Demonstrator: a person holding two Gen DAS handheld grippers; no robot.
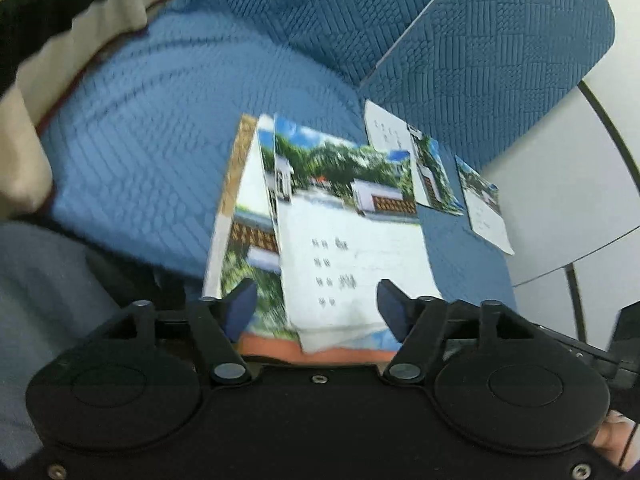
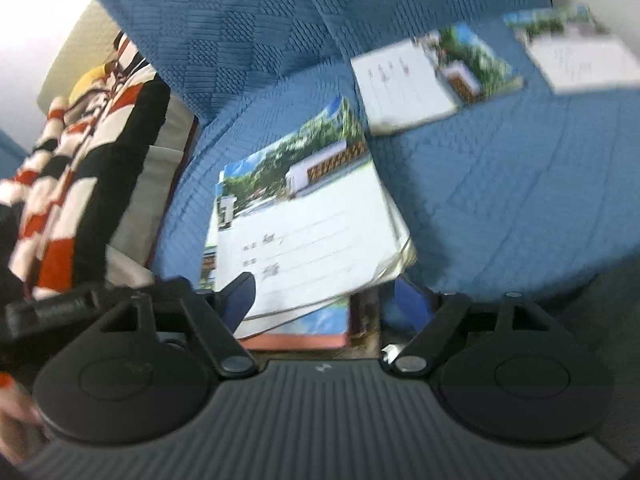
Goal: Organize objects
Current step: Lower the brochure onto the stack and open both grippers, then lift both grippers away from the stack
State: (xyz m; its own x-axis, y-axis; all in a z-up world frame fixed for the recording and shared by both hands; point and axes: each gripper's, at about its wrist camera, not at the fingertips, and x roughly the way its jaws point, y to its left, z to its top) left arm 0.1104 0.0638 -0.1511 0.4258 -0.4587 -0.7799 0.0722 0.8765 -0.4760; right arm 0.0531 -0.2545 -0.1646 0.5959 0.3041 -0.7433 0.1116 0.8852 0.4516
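A loose stack of booklets [image 1: 352, 248] with a photo of trees and a white wall on their covers lies on the blue quilted sofa seat [image 1: 132, 184]. My left gripper [image 1: 318, 308] stands open, its blue-padded fingers on either side of the stack's near edge without pressing on it. In the right wrist view the same stack [image 2: 312, 224] sits fanned and tilted. My right gripper [image 2: 326, 300] is open around the stack's near corner. Two more booklets [image 1: 424, 168] [image 1: 484, 208] lie apart farther along the seat, and they also show in the right wrist view [image 2: 420, 84] [image 2: 576, 56].
Blue back cushions [image 1: 480, 40] rise behind the seat. A red, white and black striped cloth [image 2: 60, 184] lies over a beige cushion [image 1: 24, 160] at the left. A white surface with dark lines [image 1: 560, 200] borders the sofa at the right. A hand [image 2: 12, 420] shows at the edge.
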